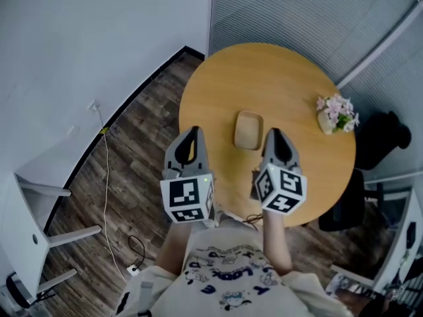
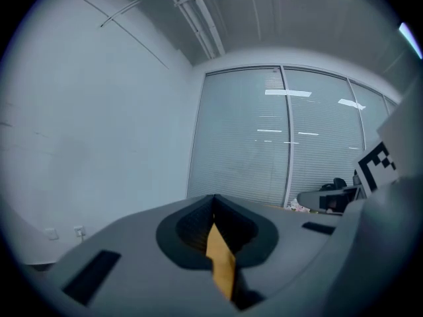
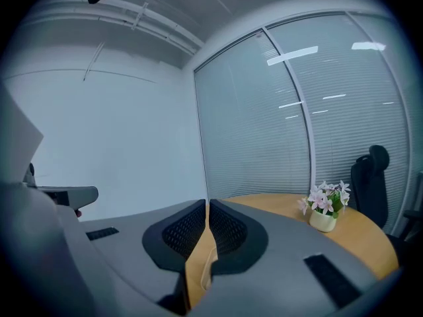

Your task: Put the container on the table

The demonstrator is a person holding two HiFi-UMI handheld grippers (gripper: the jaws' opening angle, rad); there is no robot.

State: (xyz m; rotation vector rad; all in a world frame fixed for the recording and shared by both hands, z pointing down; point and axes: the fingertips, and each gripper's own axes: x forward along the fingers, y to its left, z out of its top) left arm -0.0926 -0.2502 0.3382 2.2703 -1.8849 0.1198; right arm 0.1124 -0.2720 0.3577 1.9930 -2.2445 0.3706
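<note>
Your left gripper (image 1: 192, 132) and right gripper (image 1: 274, 134) hang above the near side of the round wooden table (image 1: 264, 71); both sets of jaws are pressed together on nothing; the shallow tan container (image 1: 249, 130) rests on the tabletop between the two tips; a pot of pink flowers (image 1: 336, 114) stands off to your right gripper's right.

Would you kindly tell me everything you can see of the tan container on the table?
The container is a shallow, tan, rounded-rectangular tray, open-topped and apparently empty, looking like wood or moulded fibre. It lies flat near the middle of the round wooden table, resting on it; nothing else visibly touches it.
</note>
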